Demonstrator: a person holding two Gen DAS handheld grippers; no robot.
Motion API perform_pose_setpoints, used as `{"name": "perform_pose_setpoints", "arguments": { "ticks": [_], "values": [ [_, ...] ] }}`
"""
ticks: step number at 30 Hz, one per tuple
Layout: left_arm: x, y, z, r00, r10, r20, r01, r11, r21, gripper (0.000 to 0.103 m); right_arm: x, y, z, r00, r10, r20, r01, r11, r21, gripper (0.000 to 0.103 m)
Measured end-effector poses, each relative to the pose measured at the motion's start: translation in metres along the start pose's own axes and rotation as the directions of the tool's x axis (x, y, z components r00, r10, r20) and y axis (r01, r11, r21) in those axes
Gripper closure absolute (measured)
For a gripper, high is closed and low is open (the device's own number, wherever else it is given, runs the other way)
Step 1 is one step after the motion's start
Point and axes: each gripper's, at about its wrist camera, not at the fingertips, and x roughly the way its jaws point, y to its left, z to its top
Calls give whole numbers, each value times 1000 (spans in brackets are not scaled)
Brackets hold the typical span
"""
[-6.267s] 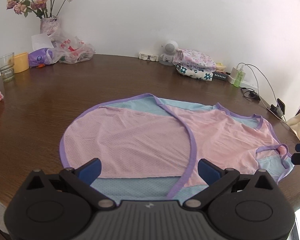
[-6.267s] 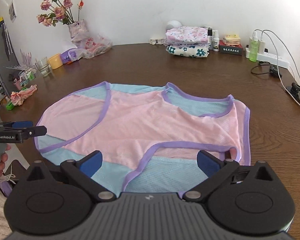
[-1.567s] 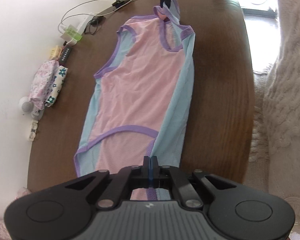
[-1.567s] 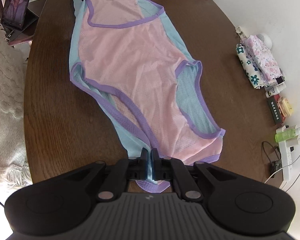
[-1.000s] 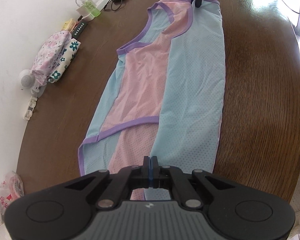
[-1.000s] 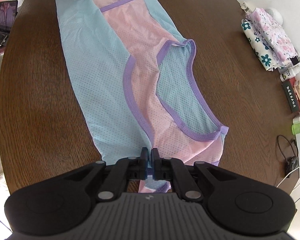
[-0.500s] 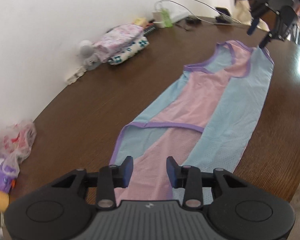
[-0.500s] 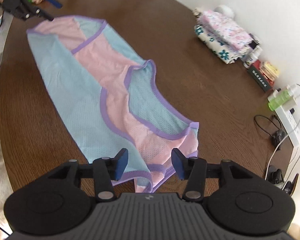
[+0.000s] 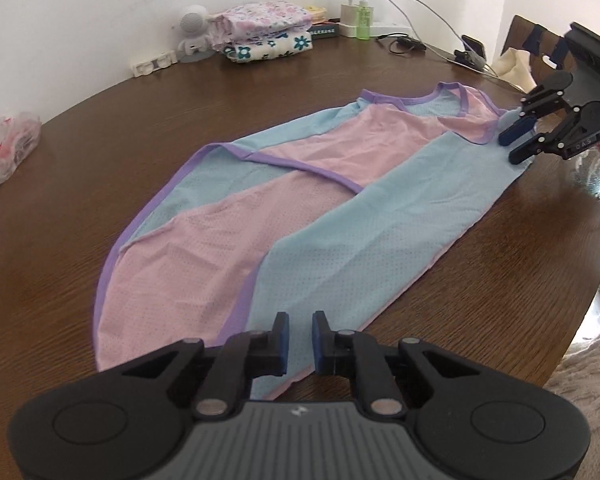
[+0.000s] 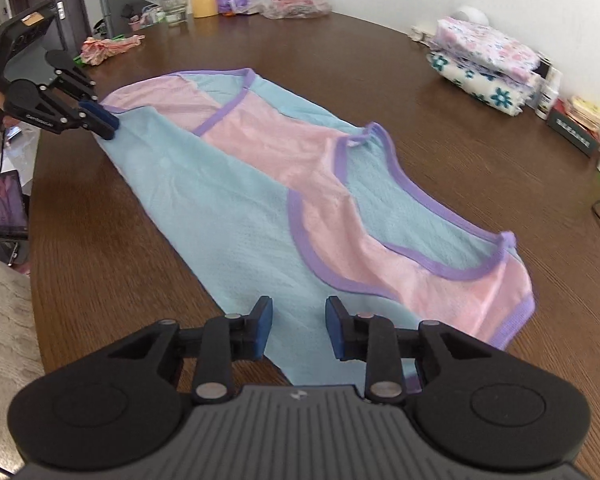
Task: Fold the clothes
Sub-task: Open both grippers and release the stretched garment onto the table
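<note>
A pink and blue top with purple edges lies flat on the brown tabletop, and its blue side is turned over onto the pink along its length, so it makes a long, thin shape. In the left wrist view it runs from about 6 o'clock, near the camera, up to about 2 o'clock. The left gripper sits just over the near end with its jaws a little apart and holding nothing. The right gripper is at the other end, and its jaws are apart and empty too. The cloth looks thin, soft and very light, with tiny holes all over it. It will likely flop and wrinkle when lifted, and it may slide on the smooth wood. The purple edges look thicker, so they seem a good place to pinch, or else the corners at each short end. A pinch should catch both layers, or the turned-over part may fall open. A pile of folded flowery cloths sits by the wall at about 12 o'clock.
</note>
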Motion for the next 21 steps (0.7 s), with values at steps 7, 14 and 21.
{"name": "perform_pose_setpoints", "arguments": {
  "ticks": [7, 14, 21],
  "values": [
    [-9, 22, -13, 1000, 22, -6, -23, 997, -68, 92, -15, -25, -24, 997, -76, 13, 75, 995, 71, 74],
    [-13, 17, -13, 999, 50, 1, -50, 997, -53, 91, -19, -20, -31, 994, -92, 51, 87, 992, 92, 72],
    [-63, -22, -2, 952, 180, 247, -141, 976, -167, 6, -49, 20, -22, 971, -150, 187, 97, 960, 263, 10]
  ]
}}
